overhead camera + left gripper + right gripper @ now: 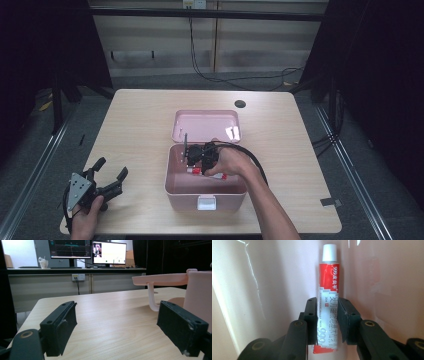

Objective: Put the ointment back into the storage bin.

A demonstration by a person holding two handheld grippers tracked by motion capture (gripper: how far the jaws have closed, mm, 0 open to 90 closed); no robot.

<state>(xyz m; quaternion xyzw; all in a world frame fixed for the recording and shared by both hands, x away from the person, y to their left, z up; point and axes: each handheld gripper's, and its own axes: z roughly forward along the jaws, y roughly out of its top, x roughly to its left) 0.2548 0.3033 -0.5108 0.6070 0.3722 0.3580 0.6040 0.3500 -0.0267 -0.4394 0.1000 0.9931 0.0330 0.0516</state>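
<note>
Pale wood-grain laminate covered the counter point(135, 125), which stood in a dim room with dark curtains at both sides and cables trailing along the far wall. At its middle sat an open pink plastic storage box point(175, 187), its hinged lid point(205, 125) thrown back flat so the inside could be reached from above.

The right gripper point(200, 155) was down inside the box, and its fingers point(312, 320) were closed tight on a slim red-and-white ointment tube point(328, 305), gripping it across the lower half of its body. Held that way, the tube lay along the line of the fingers with its capped end pointing away, which looked suited either to laying it on the box floor or to lifting it clear; which of the two I could not tell.

The tube had a white screw cap, a red band below it bearing white print, then a white body with red characters and a red crimped tail.

The left gripper point(107, 175) rested low at the near left corner of the counter, well apart from the box, its fingers point(60, 327) spread wide with nothing between them, apparently waiting.
</note>
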